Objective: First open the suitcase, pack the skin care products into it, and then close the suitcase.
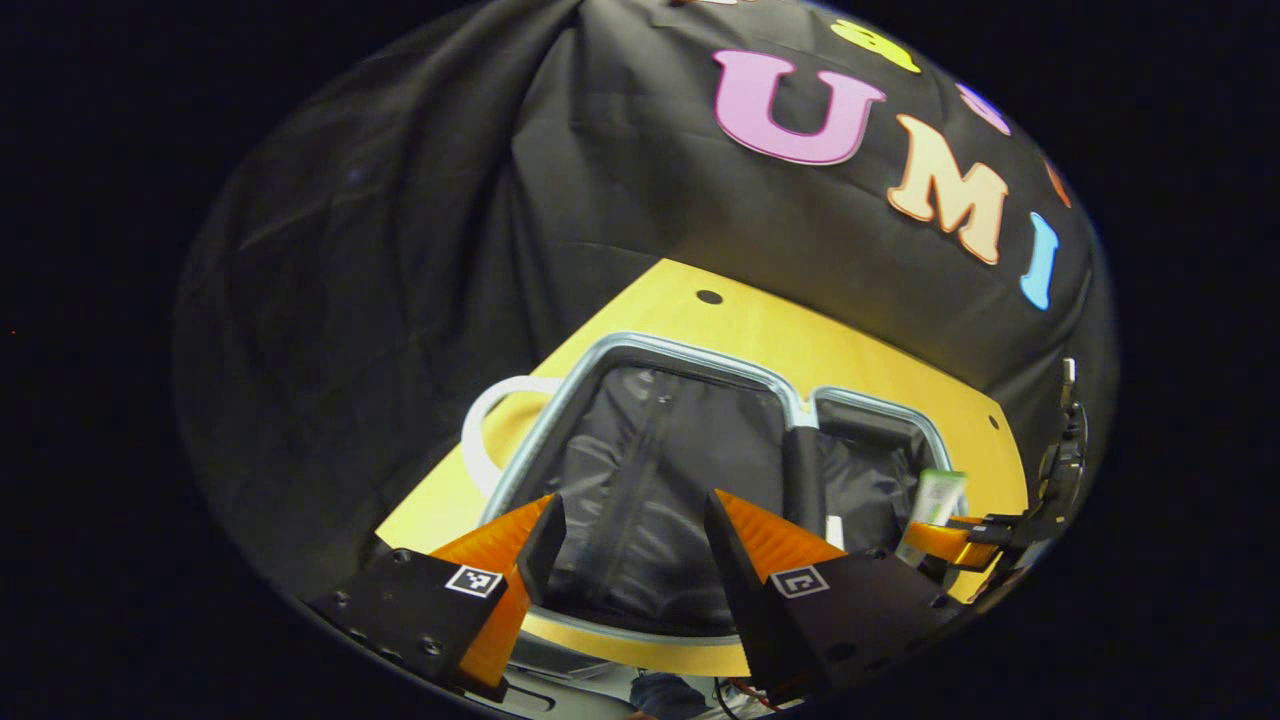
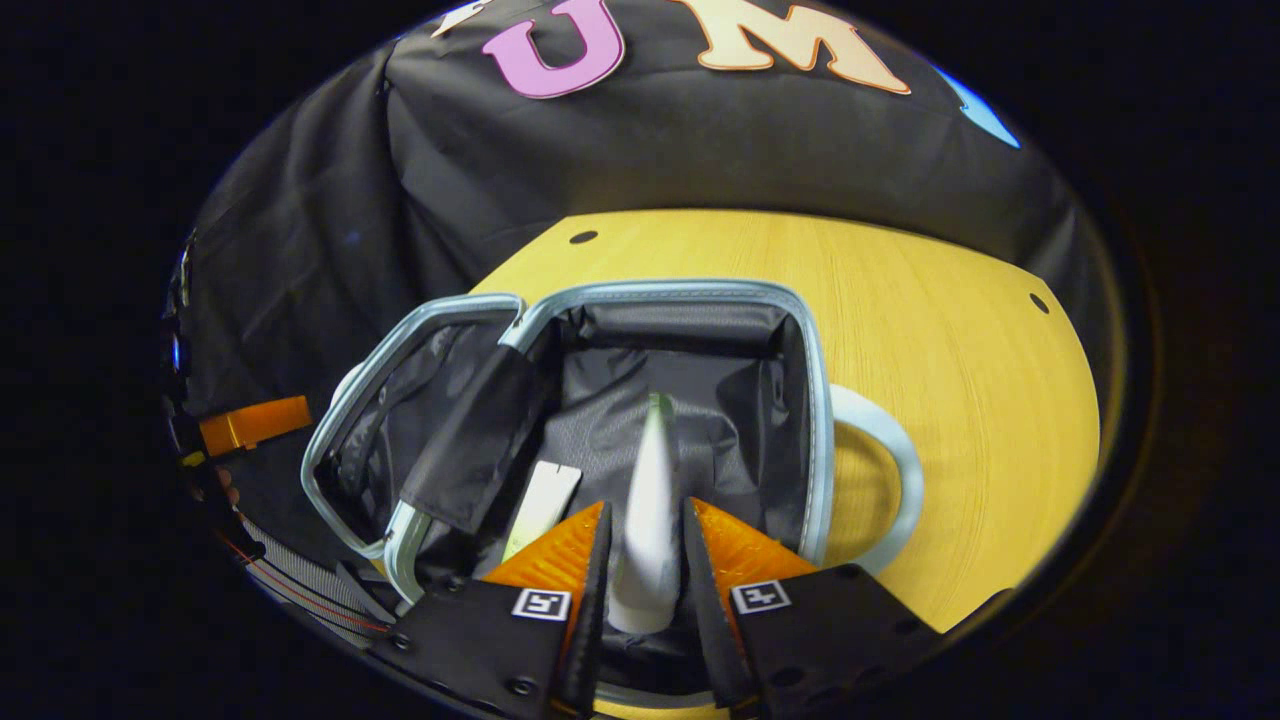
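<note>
Clamping a white tube [image 2: 648,500] between both fingers, the right gripper [image 2: 645,560] sits low in the centre of the right gripper view, the tube pointing up the frame over the open suitcase [image 2: 815,400]. A second, flat pale tube [image 2: 540,505] lies on the dark lining just left of the held one. The suitcase lies opened flat on the yellow table [image 2: 960,330], its pale rim and looped handle [image 2: 890,470] toward the right of the frame, with bare tabletop beyond. In the left gripper view, the left gripper [image 1: 630,540] hangs spread wide at bottom centre, grasping nothing, above the lid half's zipped lining. At the lower right of that frame the right gripper [image 1: 975,535] carries the tube [image 1: 935,500] above the other half.
</note>
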`<state>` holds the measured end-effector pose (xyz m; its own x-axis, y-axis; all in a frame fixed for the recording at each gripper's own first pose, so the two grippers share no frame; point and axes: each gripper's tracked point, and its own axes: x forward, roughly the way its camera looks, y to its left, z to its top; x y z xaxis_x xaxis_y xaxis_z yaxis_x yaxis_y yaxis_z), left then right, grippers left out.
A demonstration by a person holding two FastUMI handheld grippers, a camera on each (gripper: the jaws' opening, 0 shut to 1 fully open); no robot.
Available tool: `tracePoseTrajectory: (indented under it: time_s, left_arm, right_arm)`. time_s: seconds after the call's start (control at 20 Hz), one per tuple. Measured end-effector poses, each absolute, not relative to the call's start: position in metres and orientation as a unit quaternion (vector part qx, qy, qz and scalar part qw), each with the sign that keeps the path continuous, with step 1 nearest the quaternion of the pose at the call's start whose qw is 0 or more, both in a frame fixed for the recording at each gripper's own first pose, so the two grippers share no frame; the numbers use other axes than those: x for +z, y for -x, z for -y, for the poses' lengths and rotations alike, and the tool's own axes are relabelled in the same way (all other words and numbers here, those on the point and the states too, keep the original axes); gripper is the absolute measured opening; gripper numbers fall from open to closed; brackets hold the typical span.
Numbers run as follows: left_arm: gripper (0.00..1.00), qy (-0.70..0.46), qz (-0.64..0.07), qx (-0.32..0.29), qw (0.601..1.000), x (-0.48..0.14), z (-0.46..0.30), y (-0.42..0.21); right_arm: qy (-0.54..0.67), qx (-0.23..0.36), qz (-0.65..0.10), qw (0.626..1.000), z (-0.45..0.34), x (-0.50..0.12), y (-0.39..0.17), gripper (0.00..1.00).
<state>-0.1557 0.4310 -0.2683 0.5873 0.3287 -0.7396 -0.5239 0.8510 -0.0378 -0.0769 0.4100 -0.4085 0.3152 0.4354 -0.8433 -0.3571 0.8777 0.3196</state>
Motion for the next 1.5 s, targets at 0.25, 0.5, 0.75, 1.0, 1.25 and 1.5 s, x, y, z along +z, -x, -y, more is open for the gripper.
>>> tracePoseTrajectory:
  time_s: [0.25,0.5,0.75,1.0,1.25,1.5]
  left_arm:
    - [0.81,0.111,-0.373,0.28,0.878,-0.26,-0.487,0.157]
    - [0.82,0.104,-0.387,0.315,0.86,-0.275,-0.551,0.158]
    - [0.82,0.083,-0.456,0.305,0.832,-0.324,-0.584,0.156]
    - [0.8,0.109,-0.502,0.27,0.815,-0.351,-0.59,0.159]
    - [0.49,0.144,-0.541,0.253,0.789,-0.363,-0.608,0.17]
    - [0.04,0.097,-0.521,0.224,0.818,-0.334,-0.598,0.153]
  right_arm:
    - [-0.064,0.257,-0.487,0.833,-0.414,-0.379,0.06,0.99]
    - [-0.065,0.251,-0.418,0.871,-0.393,-0.33,0.037,0.98]
    - [-0.039,0.204,-0.36,0.91,-0.341,-0.293,0.016,0.98]
    - [-0.002,0.145,-0.342,0.929,-0.285,-0.279,0.018,0.98]
    - [0.012,0.113,-0.33,0.937,-0.251,-0.268,0.031,0.98]
    - [0.023,0.103,-0.321,0.941,-0.241,-0.261,0.039,0.98]
